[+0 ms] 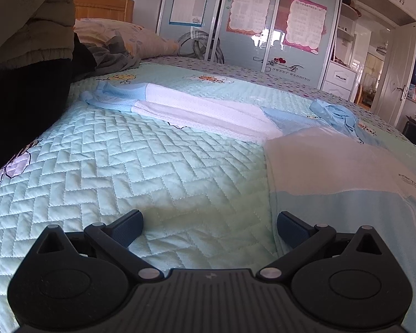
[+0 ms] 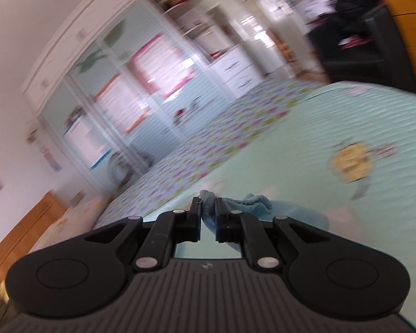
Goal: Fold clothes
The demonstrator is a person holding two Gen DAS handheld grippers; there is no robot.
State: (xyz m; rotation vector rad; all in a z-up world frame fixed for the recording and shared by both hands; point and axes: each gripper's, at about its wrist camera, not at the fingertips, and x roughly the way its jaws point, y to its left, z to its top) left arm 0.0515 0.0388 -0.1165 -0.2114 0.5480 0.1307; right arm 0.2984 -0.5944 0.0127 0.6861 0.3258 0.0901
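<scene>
Blue-and-white garment [image 1: 208, 111] lies stretched across the quilted bedspread [image 1: 124, 172], one pale fold of it raised near the camera on the right. Its bunched blue cloth [image 2: 208, 208] is pinched between the narrowed jaws of the right gripper [image 2: 208, 211], lifted off the bed. Jaws of the left gripper [image 1: 209, 226] stand spread wide, holding nothing, above the quilt. A wardrobe [image 1: 249, 22] with posters stands behind.

Right wrist view: the wardrobe with pink-framed posters [image 2: 130, 88] and the pale green quilted bedspread [image 2: 305, 144] are motion-blurred. The light blue fabric garment [image 2: 208, 208] is mostly hidden behind the right tool [image 2: 208, 216].

Left wrist view: poster text is illegible.
</scene>
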